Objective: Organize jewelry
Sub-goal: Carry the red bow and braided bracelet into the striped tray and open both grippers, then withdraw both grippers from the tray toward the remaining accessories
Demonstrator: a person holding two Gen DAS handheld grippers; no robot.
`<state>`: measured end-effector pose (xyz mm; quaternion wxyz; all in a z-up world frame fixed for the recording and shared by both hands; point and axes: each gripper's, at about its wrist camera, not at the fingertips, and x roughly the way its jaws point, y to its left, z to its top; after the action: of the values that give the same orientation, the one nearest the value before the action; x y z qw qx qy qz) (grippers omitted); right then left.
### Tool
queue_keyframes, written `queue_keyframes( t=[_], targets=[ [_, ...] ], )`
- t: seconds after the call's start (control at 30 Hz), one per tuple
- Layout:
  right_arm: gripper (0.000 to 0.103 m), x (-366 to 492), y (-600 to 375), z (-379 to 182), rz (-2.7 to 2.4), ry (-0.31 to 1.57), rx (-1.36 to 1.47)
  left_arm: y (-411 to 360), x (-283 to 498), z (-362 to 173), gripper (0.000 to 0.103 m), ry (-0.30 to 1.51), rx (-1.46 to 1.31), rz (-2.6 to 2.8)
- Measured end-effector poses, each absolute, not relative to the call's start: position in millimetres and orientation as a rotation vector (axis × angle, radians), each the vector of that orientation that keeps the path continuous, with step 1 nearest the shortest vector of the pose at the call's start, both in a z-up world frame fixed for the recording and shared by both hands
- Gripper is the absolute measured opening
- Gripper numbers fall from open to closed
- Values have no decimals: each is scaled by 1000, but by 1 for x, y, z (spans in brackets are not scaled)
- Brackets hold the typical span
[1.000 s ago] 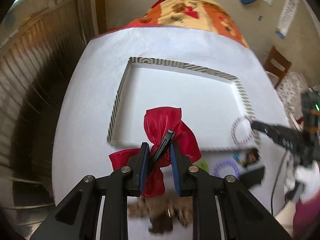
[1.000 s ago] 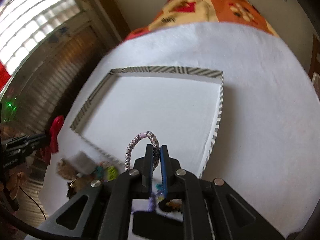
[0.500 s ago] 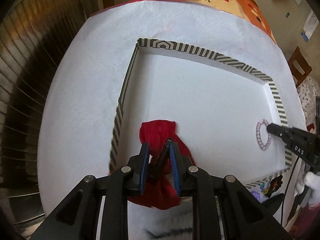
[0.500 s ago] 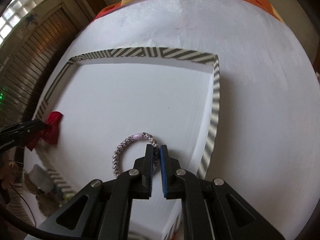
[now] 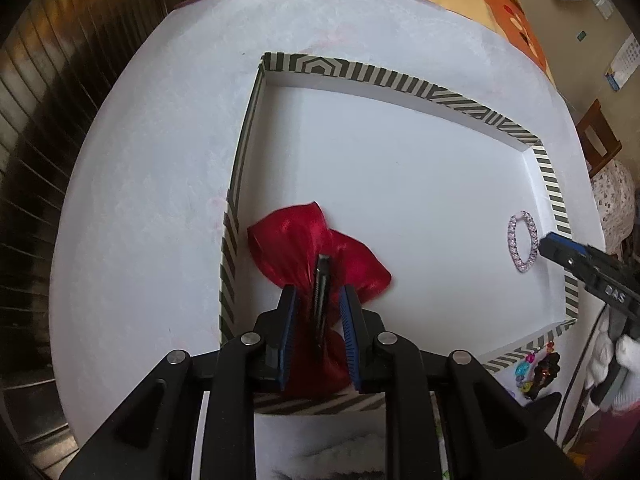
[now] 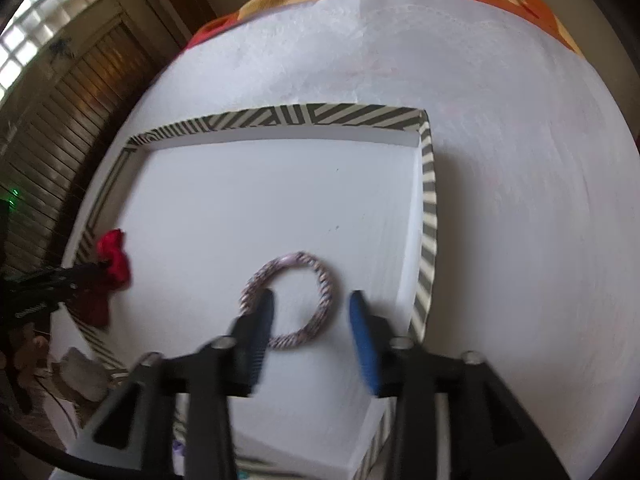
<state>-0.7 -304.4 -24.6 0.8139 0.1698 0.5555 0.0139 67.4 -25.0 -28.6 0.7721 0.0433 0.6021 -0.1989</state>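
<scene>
The right gripper (image 6: 312, 312) is opening, its jaws straddling the braided bracelet (image 6: 294, 300) lying flat in the striped tray (image 6: 428, 216). The left gripper (image 5: 318, 312) is opening too, its jaws apart around the red bow clip (image 5: 316, 248), which points straight ahead.

Left wrist view: close above the left gripper (image 5: 316, 312), aimed steeply down over the striped-rim tray's (image 5: 236, 184) left end. Right wrist view: close above the right gripper (image 6: 312, 312), steeply down over that tray's (image 6: 426, 200) right end. Shared: tray interior, white surface (image 5: 152, 168), each opposite gripper at frame edge.
</scene>
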Motion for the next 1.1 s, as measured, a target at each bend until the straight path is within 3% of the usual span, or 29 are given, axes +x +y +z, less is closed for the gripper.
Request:
queue_keyframes(
  t=[0.07, 0.2, 0.63, 1.1],
  targets=[
    [45, -9, -301, -18, 24, 1174, 372, -25, 63, -24, 16, 1297, 90, -435],
    [48, -30, -294, -1, 17, 1138, 363, -19, 59, -12, 20, 1277, 51, -437],
    [48, -110, -273, 57, 21, 1018, 350, -2, -4, 35, 20, 1192, 9, -363],
    [48, -171, -243, 66, 34, 1020, 332, -2, -73, 40, 20, 1151, 41, -318]
  ],
)
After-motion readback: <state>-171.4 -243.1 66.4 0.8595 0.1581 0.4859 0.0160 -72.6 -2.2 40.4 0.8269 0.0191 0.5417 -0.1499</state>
